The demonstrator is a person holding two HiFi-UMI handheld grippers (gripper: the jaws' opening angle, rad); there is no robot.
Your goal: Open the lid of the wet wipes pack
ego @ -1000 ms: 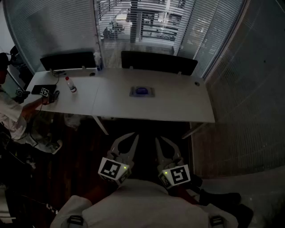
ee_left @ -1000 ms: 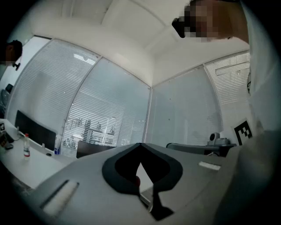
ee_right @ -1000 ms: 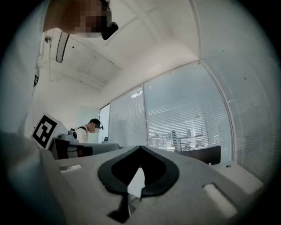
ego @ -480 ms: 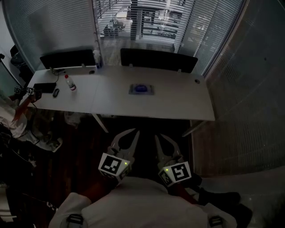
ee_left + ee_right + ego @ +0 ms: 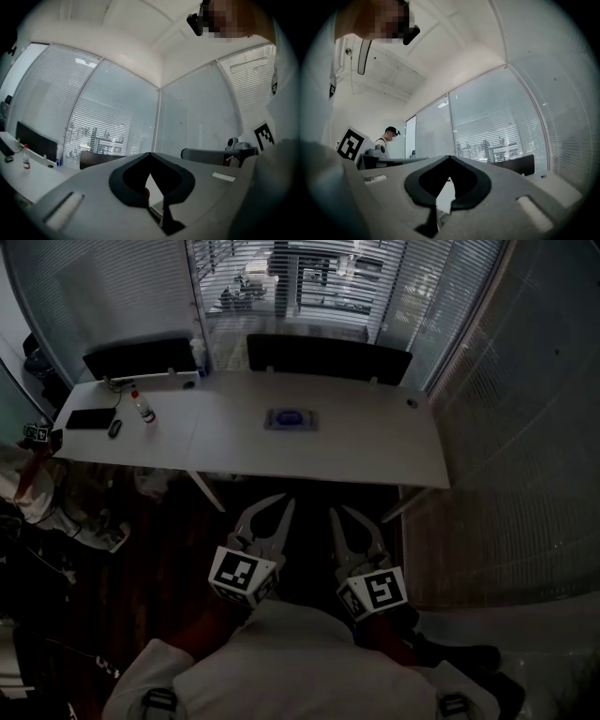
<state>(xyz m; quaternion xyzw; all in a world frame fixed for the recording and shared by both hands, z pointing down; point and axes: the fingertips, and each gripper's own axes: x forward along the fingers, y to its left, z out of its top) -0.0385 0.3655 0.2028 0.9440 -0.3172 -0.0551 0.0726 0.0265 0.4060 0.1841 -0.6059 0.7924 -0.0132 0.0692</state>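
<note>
The wet wipes pack (image 5: 292,418) lies flat on the long white table (image 5: 375,451), near its middle, with a blue patch on its top; its lid is too small to make out. Both grippers hang close to my body over the dark floor, well short of the table's front edge. My left gripper (image 5: 283,504) and my right gripper (image 5: 337,513) point toward the table. Each is shut, tips touching, with nothing between them. The left gripper (image 5: 150,154) and the right gripper (image 5: 450,157) show the same in their own views.
A small bottle (image 5: 143,407), a dark flat device (image 5: 91,418) and a mouse (image 5: 113,427) lie at the table's left end. Another person (image 5: 37,488) stands left of the table. Two black chair backs (image 5: 328,357) line the far side, before glass walls with blinds.
Both grippers have edged forward toward the table. The person at the left has drawn their hand back off the table's left end.
</note>
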